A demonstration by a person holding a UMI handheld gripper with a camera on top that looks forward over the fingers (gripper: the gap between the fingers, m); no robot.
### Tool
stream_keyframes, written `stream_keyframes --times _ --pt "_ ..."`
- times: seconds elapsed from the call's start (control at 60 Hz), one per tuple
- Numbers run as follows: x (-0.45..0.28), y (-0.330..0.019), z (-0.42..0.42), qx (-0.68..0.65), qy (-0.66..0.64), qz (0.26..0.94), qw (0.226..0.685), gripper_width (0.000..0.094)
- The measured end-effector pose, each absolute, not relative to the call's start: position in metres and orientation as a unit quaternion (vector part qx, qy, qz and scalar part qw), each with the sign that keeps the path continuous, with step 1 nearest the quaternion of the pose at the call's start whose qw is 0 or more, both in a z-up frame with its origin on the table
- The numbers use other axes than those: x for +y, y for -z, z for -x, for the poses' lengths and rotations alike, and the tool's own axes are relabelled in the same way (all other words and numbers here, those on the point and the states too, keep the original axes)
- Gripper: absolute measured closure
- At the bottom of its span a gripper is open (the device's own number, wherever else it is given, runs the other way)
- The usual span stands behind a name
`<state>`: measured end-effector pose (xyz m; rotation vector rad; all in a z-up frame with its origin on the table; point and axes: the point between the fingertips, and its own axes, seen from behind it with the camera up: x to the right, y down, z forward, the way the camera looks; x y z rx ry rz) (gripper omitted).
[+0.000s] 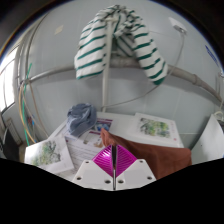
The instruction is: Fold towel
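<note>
A green-and-white striped towel (120, 45) hangs bunched over the top of a metal rack (60, 78), well above and beyond my fingers. My gripper (113, 160) is low, far from the towel. Its magenta pads (103, 161) are pressed flat together with only a thin dark line between them. I cannot see any towel cloth between the pads. A small brownish thing (104, 138) lies just beyond the fingertips; I cannot tell what it is.
A grey-blue cloth (80, 120) lies crumpled beyond the fingers to the left. Printed sheets with plant pictures (152, 127) lie on the surface at the right, and more of these sheets (48, 152) at the left. The rack's thin bars (140, 98) cross ahead.
</note>
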<state>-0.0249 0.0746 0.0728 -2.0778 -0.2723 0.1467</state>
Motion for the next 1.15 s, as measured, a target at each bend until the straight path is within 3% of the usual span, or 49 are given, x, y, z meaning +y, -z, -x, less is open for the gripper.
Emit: stream_keyframes --times 0.067,0.15,0.383,0.55,0.583,0.717,0.767,0.867,1.15 --pt "0.078 -0.096 -0.021 -0.081 -0.050 0.852 0.514 0.0927" --pt "0.076 -0.100 -0.088 -0.043 -0.007 0.856 0.515 0.0926" --pt "0.060 -0.006 -0.214 0.035 0.071 0.896 0.436 0.0925" --pt "0.056 -0.008 -0.216 0.034 0.086 0.892 0.442 0.0895" --pt "0.051 -0.012 -0.215 0.042 0.086 0.893 0.439 0.0777" --pt "0.012 -0.048 -0.191 0.065 0.058 0.886 0.456 0.0060" --pt "-0.011 -0.061 -0.177 0.075 0.037 0.880 0.468 0.0125" --pt "-0.065 -0.076 -0.153 0.097 0.008 0.875 0.473 0.0085" --pt "-0.197 -0.100 -0.121 0.082 -0.008 0.877 0.474 0.0089"
